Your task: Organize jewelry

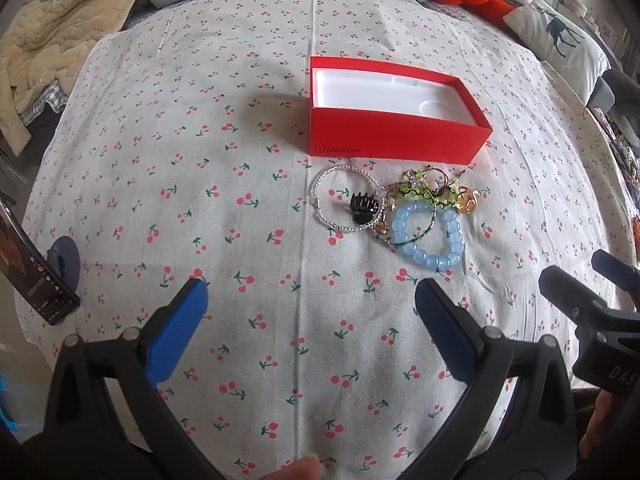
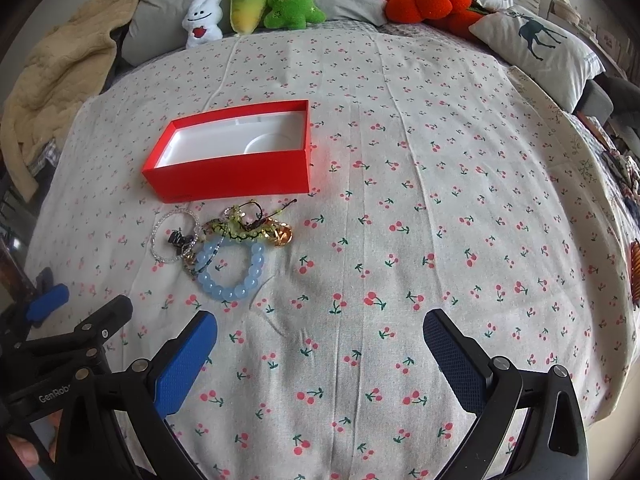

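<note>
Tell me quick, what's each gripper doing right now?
Left gripper: open, holding nothing.
Right gripper: open, holding nothing.

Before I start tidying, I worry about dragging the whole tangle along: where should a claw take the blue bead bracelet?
Pinch the blue bead bracelet at its near arc, coming from the near side. It lies flat, and that arc is free, while its far side touches the green beaded strand.

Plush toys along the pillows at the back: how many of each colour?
White: 1
Yellow: 1
Green: 1
Orange: 1
Total: 4
</note>
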